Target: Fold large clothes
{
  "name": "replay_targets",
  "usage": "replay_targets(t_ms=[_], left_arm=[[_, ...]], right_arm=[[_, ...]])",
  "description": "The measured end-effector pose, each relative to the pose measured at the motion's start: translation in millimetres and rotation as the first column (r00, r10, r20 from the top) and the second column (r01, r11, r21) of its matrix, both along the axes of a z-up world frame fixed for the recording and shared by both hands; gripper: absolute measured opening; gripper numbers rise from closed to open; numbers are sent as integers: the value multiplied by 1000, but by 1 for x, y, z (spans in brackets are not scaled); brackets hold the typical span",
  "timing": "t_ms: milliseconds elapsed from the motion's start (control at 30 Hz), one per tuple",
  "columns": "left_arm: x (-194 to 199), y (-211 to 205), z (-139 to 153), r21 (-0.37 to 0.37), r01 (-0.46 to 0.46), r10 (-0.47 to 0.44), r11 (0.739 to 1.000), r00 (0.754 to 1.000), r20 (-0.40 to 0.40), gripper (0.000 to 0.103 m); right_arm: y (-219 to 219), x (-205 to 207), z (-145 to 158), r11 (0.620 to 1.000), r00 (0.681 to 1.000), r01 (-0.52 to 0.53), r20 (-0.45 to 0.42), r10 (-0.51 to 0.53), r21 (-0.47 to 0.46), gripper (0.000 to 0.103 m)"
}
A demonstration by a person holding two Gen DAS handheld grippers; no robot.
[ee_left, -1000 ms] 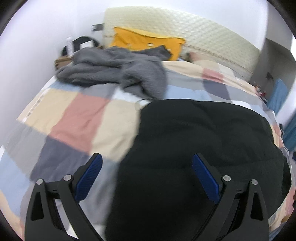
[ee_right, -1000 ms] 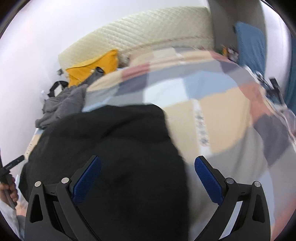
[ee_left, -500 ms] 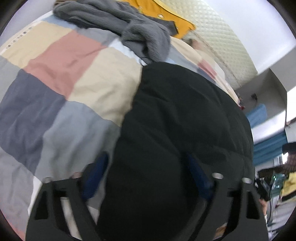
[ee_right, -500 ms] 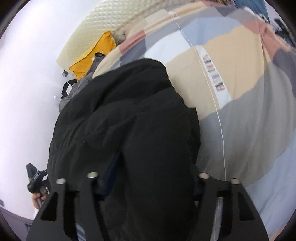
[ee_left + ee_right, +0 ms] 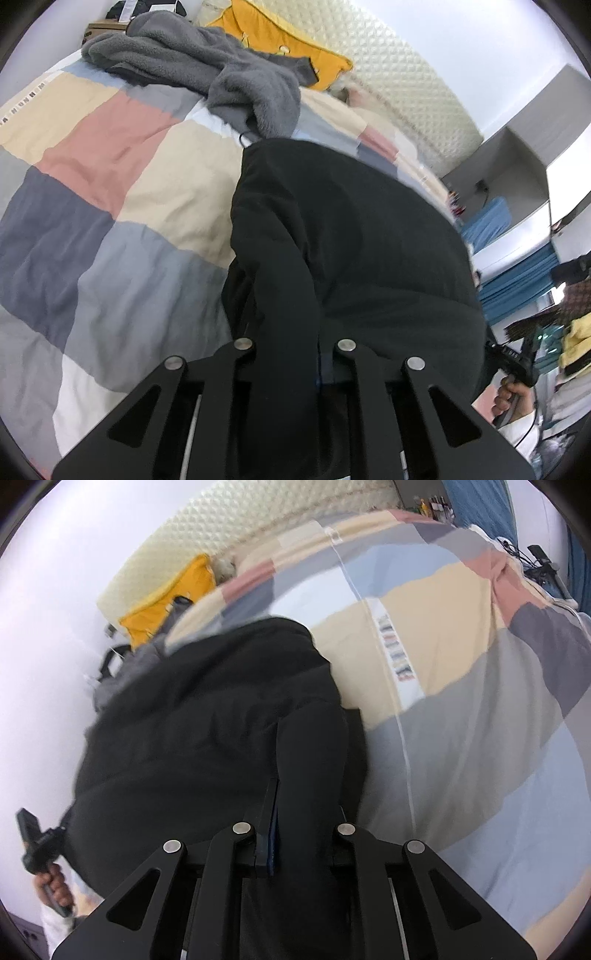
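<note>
My left hand-held gripper [image 5: 291,354] is closing on a fold of the black coat [image 5: 354,229] lying on the bed [image 5: 110,177], and my right hand-held gripper [image 5: 306,834] is clamped on its other edge.

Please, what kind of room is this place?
Most likely a bedroom: a patchwork quilt covers a bed with a cream quilted headboard, a yellow pillow lies against it, and a black coat is spread on top.
</note>
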State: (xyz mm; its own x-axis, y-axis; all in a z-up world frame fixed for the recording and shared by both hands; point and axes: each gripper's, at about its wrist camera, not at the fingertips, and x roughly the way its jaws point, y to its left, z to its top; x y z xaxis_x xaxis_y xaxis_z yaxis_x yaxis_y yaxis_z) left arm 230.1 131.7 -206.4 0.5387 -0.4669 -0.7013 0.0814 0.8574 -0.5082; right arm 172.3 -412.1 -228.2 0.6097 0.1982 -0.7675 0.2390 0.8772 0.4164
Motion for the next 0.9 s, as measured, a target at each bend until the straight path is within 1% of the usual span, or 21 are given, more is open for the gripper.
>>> replay_targets(t_ms=[100, 200, 333, 400, 433, 467, 500, 533, 567, 633, 733, 833, 867, 900], left_arm=[[4, -13, -5, 102, 15, -13, 995, 1000, -14, 14], [3, -19, -5, 147, 17, -17, 989, 1000, -3, 14], [-3, -23, 2, 206, 9, -15, 978, 999, 28, 22], [-5, -22, 7, 220, -8, 3, 976, 1000, 21, 30], [-7, -21, 11, 225, -21, 17, 974, 1000, 18, 43], [-9, -20, 15, 229, -34, 30, 973, 999, 21, 58], [-13, -18, 22, 235, -55, 47, 970, 998, 39, 65], [-19, -18, 34, 247, -81, 64, 966, 995, 77, 77], [-24, -17, 42, 260, -96, 70, 961, 992, 107, 81], [-36, -22, 68, 295, -126, 74, 947, 980, 182, 81], [-53, -32, 107, 311, -142, 60, 940, 964, 259, 81], [-73, -45, 147, 304, -154, 48, 940, 943, 331, 82], [-81, -51, 160, 299, -155, 43, 941, 935, 351, 82], [-87, -54, 170, 294, -156, 38, 943, 928, 370, 82]], right_arm=[[2, 2, -9, 1000, 999, -9, -35, 8, -18, 9], [3, 1, -12, 1000, 999, -12, -48, 10, -22, 10], [1, -7, -4, 1000, 999, 19, -34, -19, -19, 15], [-1, -17, 2, 997, 997, 62, -37, -63, -38, 34], [-4, -24, 6, 995, 995, 91, -32, -93, -51, 36], [-7, -31, 10, 992, 993, 116, -23, -117, -54, 41], [-9, -36, 14, 989, 990, 137, -13, -138, -55, 46], [-12, -44, 21, 984, 986, 168, 11, -168, -59, 47], [-14, -50, 29, 980, 982, 188, 34, -186, -67, 48], [-15, -60, 47, 971, 975, 216, 71, -209, -102, 48], [-10, -72, 81, 958, 964, 240, 154, -216, -156, 48], [4, -88, 129, 942, 942, 262, 269, -202, -211, 48], [14, -98, 151, 938, 928, 265, 322, -185, -223, 48], [22, -103, 164, 937, 919, 264, 355, -173, -228, 48]])
